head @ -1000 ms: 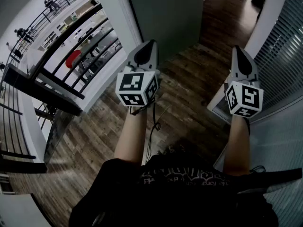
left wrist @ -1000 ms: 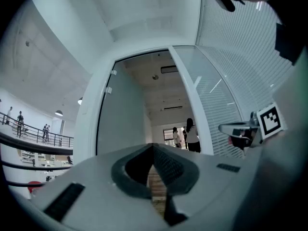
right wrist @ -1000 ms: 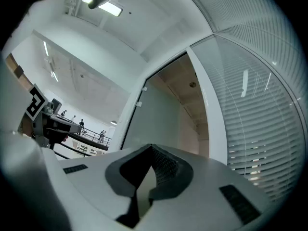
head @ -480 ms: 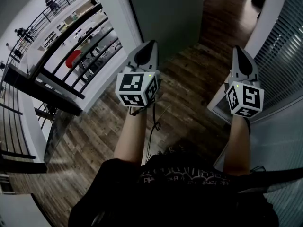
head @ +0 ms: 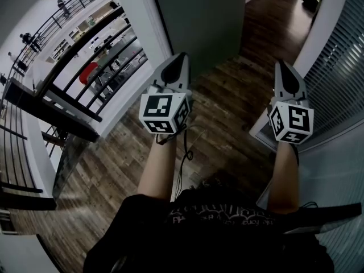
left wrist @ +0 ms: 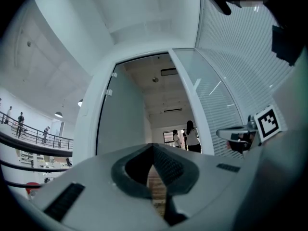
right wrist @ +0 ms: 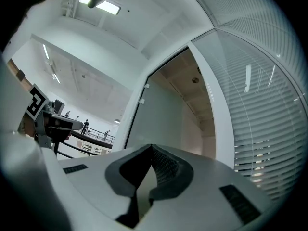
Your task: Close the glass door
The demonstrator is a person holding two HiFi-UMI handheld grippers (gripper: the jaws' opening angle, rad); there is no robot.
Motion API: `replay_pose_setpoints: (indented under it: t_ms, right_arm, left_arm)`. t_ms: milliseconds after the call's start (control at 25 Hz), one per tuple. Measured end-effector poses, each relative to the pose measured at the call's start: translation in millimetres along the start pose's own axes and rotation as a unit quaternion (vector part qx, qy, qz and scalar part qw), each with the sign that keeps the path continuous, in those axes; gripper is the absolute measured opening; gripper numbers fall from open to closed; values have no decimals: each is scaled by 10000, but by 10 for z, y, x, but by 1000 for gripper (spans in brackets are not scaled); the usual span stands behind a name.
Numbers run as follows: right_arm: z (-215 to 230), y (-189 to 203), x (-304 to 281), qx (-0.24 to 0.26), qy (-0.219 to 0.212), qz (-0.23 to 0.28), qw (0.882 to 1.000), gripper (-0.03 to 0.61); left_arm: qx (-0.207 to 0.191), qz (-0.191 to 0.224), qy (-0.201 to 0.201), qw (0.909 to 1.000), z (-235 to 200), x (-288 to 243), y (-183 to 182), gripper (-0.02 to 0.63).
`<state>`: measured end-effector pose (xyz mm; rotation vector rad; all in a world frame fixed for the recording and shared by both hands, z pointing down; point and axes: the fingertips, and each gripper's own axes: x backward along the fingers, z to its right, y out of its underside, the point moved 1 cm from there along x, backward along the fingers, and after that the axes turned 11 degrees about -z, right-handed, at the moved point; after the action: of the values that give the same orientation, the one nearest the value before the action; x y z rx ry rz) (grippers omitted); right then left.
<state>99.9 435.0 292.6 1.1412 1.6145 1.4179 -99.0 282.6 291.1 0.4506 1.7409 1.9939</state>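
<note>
The glass door (head: pixel 199 16) is a grey-green pane swung open into the corridor ahead, on the left side of the doorway. It also shows in the left gripper view (left wrist: pixel 122 117) and in the right gripper view (right wrist: pixel 161 119). My left gripper (head: pixel 177 60) points at the door's lower part, shut, with nothing between its jaws (left wrist: pixel 153 149). My right gripper (head: pixel 282 67) is held level beside it near the doorway's right side, also shut and empty (right wrist: pixel 152 150). Neither gripper touches the door.
A black railing (head: pixel 85 56) runs along the left, over a lower floor. A white wall with slatted blinds (head: pixel 341 56) stands at the right. Wooden flooring (head: pixel 233 90) leads through the doorway. Two people (left wrist: pixel 188 136) stand far down the corridor.
Almost nothing: both grippers sit a touch lower in the head view and remain shut.
</note>
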Motion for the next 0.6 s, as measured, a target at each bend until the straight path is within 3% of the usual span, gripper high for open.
replay_pose_setpoints:
  t_ms: [320,600]
  right_arm:
    - [-152,23,-112,-17,14,-19,10000,2]
    - [-230,-54,-317,-9,180,117,9998,2]
  left_arm:
    - [-342,33,373,9987,-43,-2,56,2]
    - [-301,126,583,9978,-195,-163,30,2]
